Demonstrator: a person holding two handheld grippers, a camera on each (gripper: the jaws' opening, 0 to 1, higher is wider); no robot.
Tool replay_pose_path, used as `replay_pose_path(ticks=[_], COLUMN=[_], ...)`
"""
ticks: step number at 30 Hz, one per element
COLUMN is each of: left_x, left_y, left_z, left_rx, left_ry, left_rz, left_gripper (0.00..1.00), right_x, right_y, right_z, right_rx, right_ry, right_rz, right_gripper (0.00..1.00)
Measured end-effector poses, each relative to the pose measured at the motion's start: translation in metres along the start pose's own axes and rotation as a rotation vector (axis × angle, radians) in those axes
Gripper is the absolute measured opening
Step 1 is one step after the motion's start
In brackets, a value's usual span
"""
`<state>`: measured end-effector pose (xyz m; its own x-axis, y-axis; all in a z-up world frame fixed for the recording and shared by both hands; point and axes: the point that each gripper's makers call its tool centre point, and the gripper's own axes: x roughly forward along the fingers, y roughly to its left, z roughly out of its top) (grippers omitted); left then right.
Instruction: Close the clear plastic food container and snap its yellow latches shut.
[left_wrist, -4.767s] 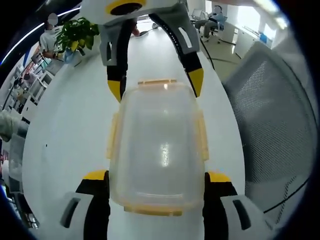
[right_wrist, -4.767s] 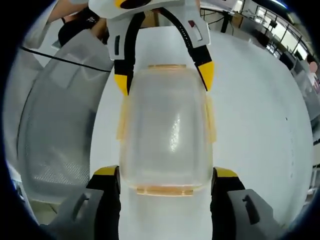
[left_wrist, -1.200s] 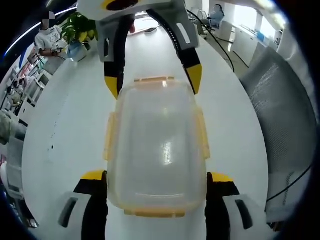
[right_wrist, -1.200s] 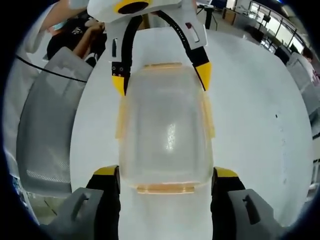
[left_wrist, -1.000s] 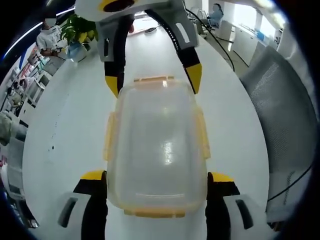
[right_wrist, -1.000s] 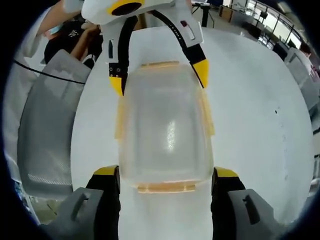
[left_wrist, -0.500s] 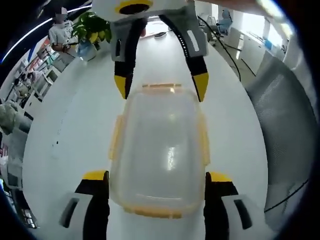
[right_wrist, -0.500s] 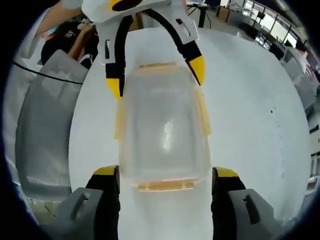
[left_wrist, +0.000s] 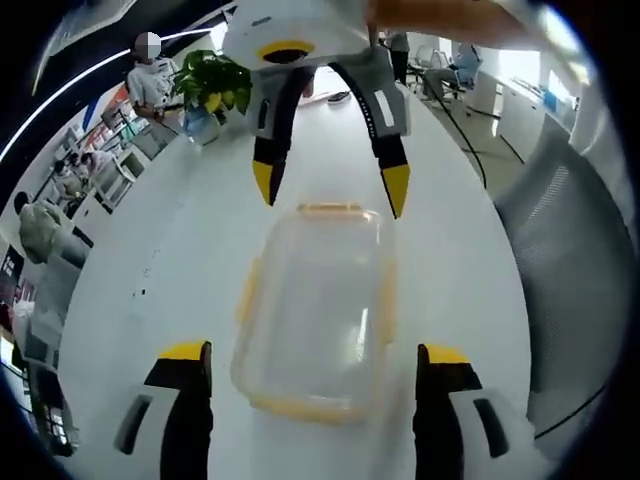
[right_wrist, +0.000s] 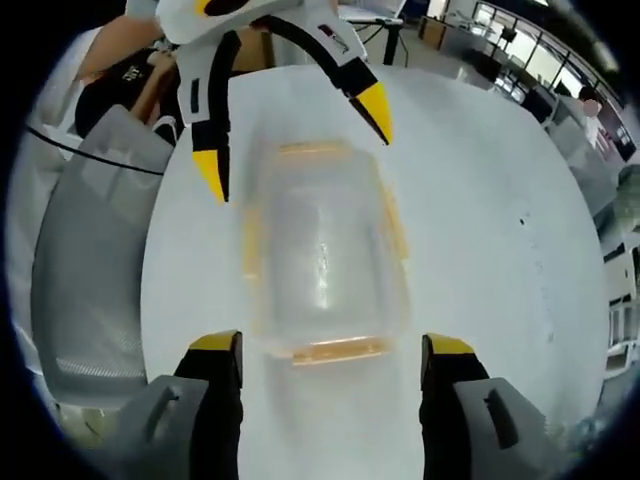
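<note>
Between half a second ago and now we drew both grippers back and up, so the clear rectangular plastic food container with yellow latches (left_wrist: 315, 305) sat smaller in each view and no longer filled the gap between the jaws. It lay flat on the white tabletop (left_wrist: 180, 240), lid on, with the yellow latches (right_wrist: 327, 350) on its rim looking folded down, though blur in the right gripper view kept us from being certain every one was snapped. We judged the closing done or nearly so, which would explain why nothing was gripping it. Our left gripper (left_wrist: 312, 355) stood with its jaws spread wide and released, clear of the container on either side. Our right gripper (right_wrist: 330, 350) was likewise spread and holding nothing, facing it from the opposite end. Beyond that, a grey mesh office chair (left_wrist: 575, 270) stood beside the table, and a green potted plant (left_wrist: 213, 82) sat at the far end.
</note>
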<state>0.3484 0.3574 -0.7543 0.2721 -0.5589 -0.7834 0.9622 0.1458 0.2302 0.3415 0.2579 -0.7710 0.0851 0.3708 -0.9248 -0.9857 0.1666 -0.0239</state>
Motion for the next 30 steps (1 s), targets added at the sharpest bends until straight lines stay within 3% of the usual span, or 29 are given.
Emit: replay_pose_path(ticks=[10, 18, 21, 26, 30], left_x=[-0.023, -0.040, -0.049, -0.066, -0.079], left_y=[-0.009, -0.023, -0.027, -0.031, -0.042], left_z=[0.001, 0.004, 0.005, 0.021, 0.017], left_rx=[-0.059, -0.065, -0.053, -0.134, -0.155], left_ry=[-0.055, -0.079, -0.088, -0.200, -0.220], left_rz=[0.065, 0.107, 0.129, 0.194, 0.242], left_gripper=[0.81, 0.80, 0.75, 0.74, 0.76], right_x=[-0.017, -0.031, -0.037, -0.044, -0.051], right_y=[0.013, 0.019, 0.022, 0.029, 0.034], right_z=[-0.003, 0.006, 0.009, 0.017, 0.022], right_rx=[0.001, 0.011, 0.013, 0.019, 0.019], right_ry=[-0.009, -0.052, -0.068, -0.113, -0.180], right_rz=[-0.041, -0.089, -0.106, -0.138, -0.207], right_gripper=[0.69, 0.69, 0.70, 0.73, 0.69])
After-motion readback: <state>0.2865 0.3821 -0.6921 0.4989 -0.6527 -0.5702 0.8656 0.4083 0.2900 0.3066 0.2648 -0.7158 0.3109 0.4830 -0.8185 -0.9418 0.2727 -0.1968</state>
